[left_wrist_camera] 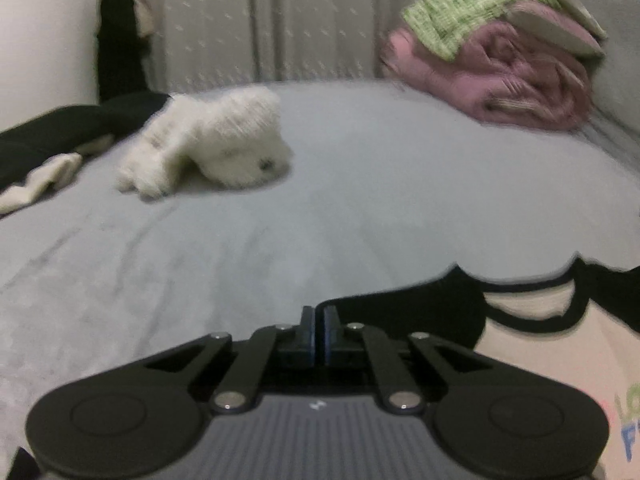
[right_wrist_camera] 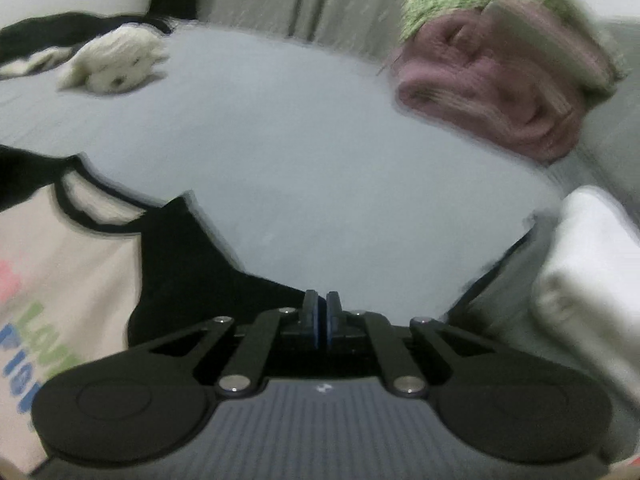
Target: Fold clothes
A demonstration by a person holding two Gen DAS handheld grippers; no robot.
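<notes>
Both claws sit clenched, pads nearly together. Whether the left claw (left_wrist_camera: 319, 316) or the right claw (right_wrist_camera: 321, 300) pinches any cloth cannot be told; each hangs at the black edge of a shirt (right_wrist_camera: 72, 248), cream-bodied with black sleeves and coloured lettering, spread on the grey bed (left_wrist_camera: 360, 184). Farther back lies a white plush toy (left_wrist_camera: 216, 148), with a dark garment (left_wrist_camera: 60, 124) to its left. At the far right a green cloth (left_wrist_camera: 480, 4) tops a pink bundle (left_wrist_camera: 512, 80).
</notes>
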